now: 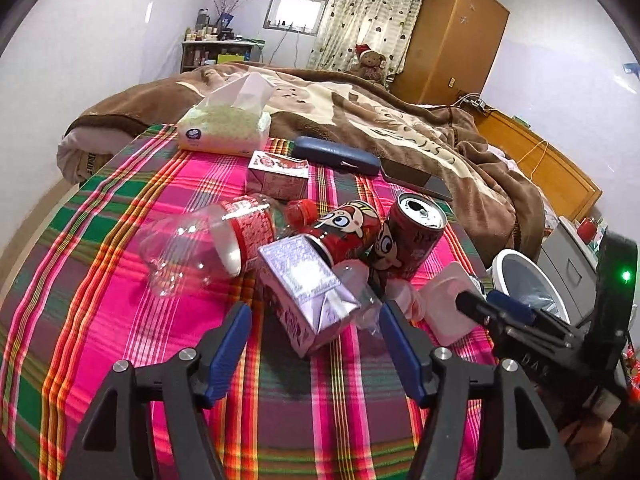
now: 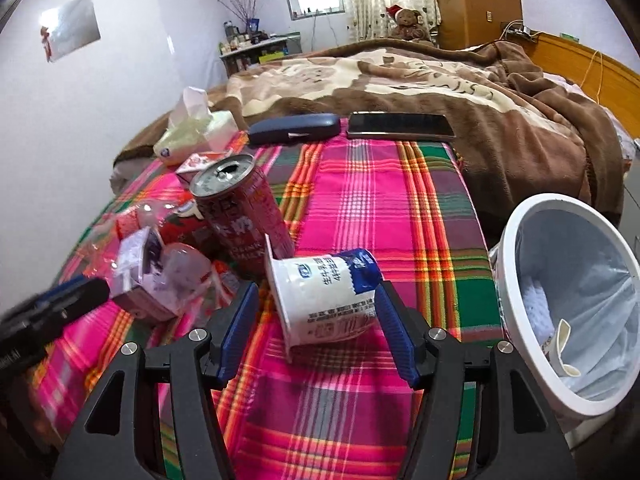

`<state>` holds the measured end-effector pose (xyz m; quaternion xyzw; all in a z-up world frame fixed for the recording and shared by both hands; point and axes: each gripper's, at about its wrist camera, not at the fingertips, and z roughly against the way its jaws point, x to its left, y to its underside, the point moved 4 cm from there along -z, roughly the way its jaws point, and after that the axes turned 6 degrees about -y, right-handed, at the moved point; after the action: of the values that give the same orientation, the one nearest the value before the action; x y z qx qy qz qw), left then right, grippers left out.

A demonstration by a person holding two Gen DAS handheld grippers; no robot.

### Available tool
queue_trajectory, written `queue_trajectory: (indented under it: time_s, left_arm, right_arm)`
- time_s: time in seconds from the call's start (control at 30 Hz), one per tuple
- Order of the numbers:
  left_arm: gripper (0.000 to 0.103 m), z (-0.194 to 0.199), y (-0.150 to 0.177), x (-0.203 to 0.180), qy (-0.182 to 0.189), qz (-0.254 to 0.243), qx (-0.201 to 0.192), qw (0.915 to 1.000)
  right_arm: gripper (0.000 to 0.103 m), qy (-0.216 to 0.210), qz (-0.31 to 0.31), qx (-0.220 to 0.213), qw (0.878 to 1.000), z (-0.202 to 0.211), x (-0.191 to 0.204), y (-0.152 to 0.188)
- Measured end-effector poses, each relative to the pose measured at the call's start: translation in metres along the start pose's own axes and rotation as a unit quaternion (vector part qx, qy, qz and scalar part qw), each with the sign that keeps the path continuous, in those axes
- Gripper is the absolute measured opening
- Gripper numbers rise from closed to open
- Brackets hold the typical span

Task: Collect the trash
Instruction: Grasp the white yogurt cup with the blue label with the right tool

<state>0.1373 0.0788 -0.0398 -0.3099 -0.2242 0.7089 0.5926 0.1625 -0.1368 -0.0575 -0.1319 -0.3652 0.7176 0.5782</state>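
Observation:
Trash lies on the plaid bedsheet [image 1: 132, 320]. My left gripper [image 1: 316, 312] is open, its fingers either side of a silvery-pink drink carton [image 1: 310, 292] lying on its side. Behind it lie a clear plastic bottle [image 1: 208, 244], a red cartoon can [image 1: 348, 232] on its side and an upright red can [image 1: 416, 232]. My right gripper [image 2: 316, 304] is open around a white yogurt cup [image 2: 324, 296] lying on its side; the cup also shows in the left wrist view [image 1: 448, 304]. The white trash bin [image 2: 568, 304], lined with a bag, stands at the bed's right edge.
A tissue pack [image 1: 226, 128], a small red carton [image 1: 278, 174], a dark glasses case [image 1: 336, 156] and a phone [image 2: 400, 126] lie further back. A brown blanket [image 1: 400, 120] covers the far bed. A wooden wardrobe [image 1: 452, 40] stands behind.

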Motion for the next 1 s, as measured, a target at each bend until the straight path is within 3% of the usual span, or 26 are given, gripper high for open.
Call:
queue_trajectory:
  time_s: [0.33,0.57,0.83,1.0]
  left_arm:
    - [0.066,-0.027,-0.005,0.000,-0.002,-0.007,0.027,0.9996]
    - [0.066,-0.040,-0.004,0.005,-0.016,0.001,0.038,0.9991]
    - [0.066,-0.044,-0.004,0.016,-0.034,0.005,0.037,0.9987]
    - [0.066,-0.041,-0.003,0.020,-0.045,0.004,0.034,0.9984]
  right_arm:
    - [0.062,0.035,0.002,0.017,0.999,0.013,-0.033,0.014]
    - [0.062,-0.001,-0.011,0.016,1.000,0.004,-0.029,0.010]
    - [0.062,0.015,-0.026,0.006,1.000,-0.002,-0.025,0.006]
    - [0.037,0.010,-0.035,0.005,0.999,-0.003,-0.023,0.007]
